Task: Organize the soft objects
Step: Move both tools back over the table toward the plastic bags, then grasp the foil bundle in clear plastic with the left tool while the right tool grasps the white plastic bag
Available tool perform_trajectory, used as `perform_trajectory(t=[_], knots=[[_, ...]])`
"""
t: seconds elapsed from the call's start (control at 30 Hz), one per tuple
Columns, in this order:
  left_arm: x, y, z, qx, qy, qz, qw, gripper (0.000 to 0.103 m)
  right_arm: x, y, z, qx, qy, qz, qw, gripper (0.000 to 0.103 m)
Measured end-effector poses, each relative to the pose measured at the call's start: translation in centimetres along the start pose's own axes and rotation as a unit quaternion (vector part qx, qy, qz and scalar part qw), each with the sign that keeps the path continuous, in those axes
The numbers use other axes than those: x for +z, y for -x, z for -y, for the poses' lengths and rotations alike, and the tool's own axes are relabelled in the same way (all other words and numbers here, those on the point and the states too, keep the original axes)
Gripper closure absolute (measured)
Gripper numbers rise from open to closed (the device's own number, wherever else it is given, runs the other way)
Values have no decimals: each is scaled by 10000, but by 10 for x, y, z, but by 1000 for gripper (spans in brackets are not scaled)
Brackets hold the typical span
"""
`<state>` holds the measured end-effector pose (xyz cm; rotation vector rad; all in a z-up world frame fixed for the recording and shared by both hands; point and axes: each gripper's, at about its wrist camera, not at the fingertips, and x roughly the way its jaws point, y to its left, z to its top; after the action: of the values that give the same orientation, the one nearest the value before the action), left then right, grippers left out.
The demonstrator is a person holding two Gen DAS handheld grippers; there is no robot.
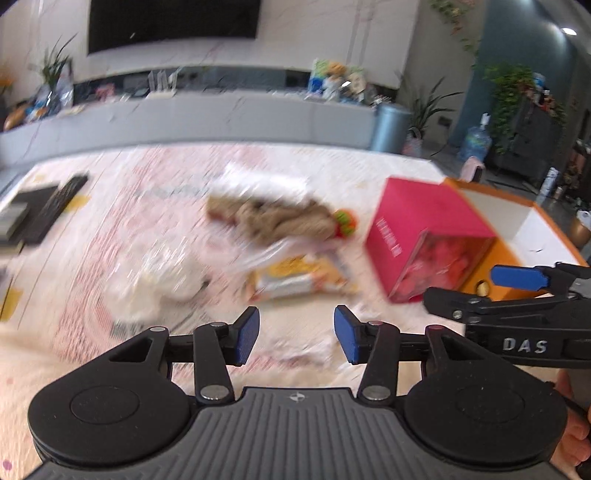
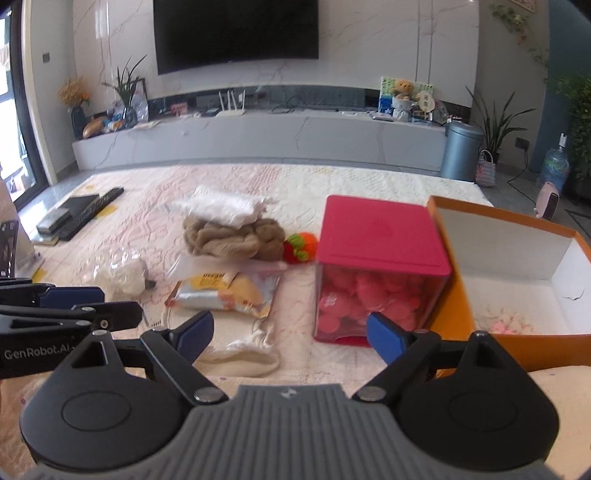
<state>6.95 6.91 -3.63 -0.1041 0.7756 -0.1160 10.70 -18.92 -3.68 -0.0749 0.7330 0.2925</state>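
Step in hand, by judgement: approach, nothing gripped yet. Right gripper (image 2: 290, 332) hovers low, jaws wide apart, over the limp cream cloth (image 2: 242, 354) on the near quilt; the next move calls for a descent and pinch, then carry right to the open orange cardboard box (image 2: 513, 345). Left gripper (image 1: 295, 338) sits level beside it, jaws apart, empty.

Marble wall (image 2: 369, 55), dark television (image 2: 236, 33), long grey console (image 2: 258, 140)
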Motion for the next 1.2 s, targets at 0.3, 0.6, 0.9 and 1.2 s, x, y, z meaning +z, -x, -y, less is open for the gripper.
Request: perform_trajectory(t=[0.3, 0.6, 0.9, 1.2], knots=[[-24, -12, -26, 27, 420, -481, 9980, 62, -14, -35, -16, 115, 232, -602, 9978, 13], [-18, -25, -36, 73, 622, -566, 9964, 64, -3, -70, -29, 329, 282, -736, 9963, 13], [17, -20, -56, 687, 403, -301, 9964, 34, 30, -90, -43, 591, 625, -581, 9946, 14], [64, -62, -87, 715, -599, -829, 9922, 24, 54, -105, -46, 647, 762, -507, 9937, 14]])
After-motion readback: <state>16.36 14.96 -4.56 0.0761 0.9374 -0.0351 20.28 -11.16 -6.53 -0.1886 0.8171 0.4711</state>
